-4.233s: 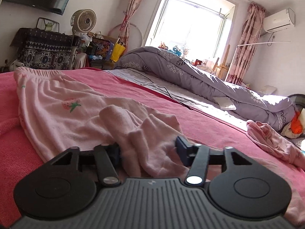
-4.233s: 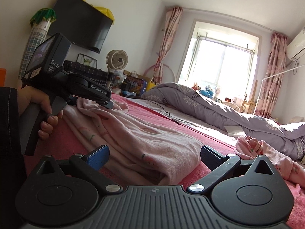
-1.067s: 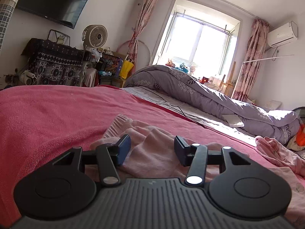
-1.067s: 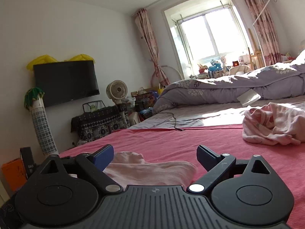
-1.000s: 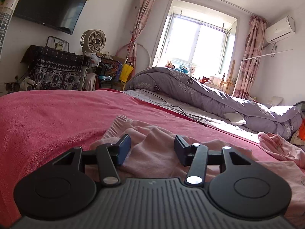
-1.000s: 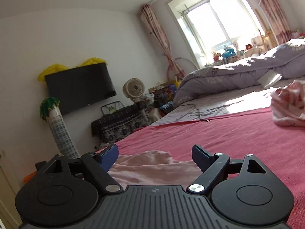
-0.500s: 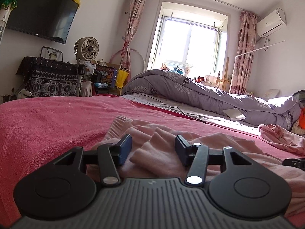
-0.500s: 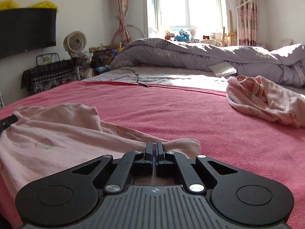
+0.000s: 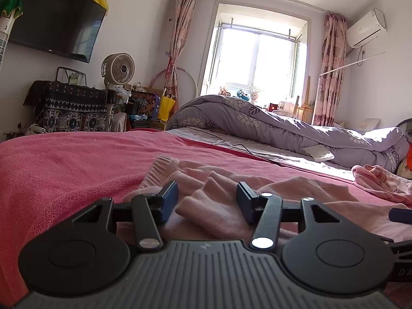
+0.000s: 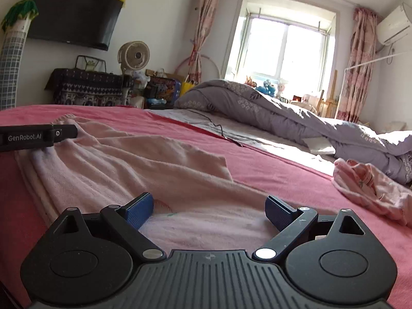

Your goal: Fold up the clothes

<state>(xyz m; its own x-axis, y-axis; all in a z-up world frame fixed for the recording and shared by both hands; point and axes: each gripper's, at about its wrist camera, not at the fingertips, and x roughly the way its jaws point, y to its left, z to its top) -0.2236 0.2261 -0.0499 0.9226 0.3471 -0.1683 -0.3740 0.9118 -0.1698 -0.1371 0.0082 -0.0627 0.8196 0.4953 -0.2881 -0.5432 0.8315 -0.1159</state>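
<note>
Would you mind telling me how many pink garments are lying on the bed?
2. One pink garment lies spread on the red blanket in front of both grippers; a second, crumpled garment sits farther right, near the purple duvet. Others may lie out of view.

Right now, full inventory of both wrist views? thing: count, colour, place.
garment: 1, pale pink, spread on the blanket under both grippers
crumpled clothes: 1 heap, pink, far right of the blanket
blanket: 1, red-pink, covering the bed
quilt: 1, purple, bunched below the window
fan: 1, beige, left wall
TV: 1, black, wall-mounted
left gripper: 1, black, open around a garment fold
right gripper: 1, black, open wide, just opened
</note>
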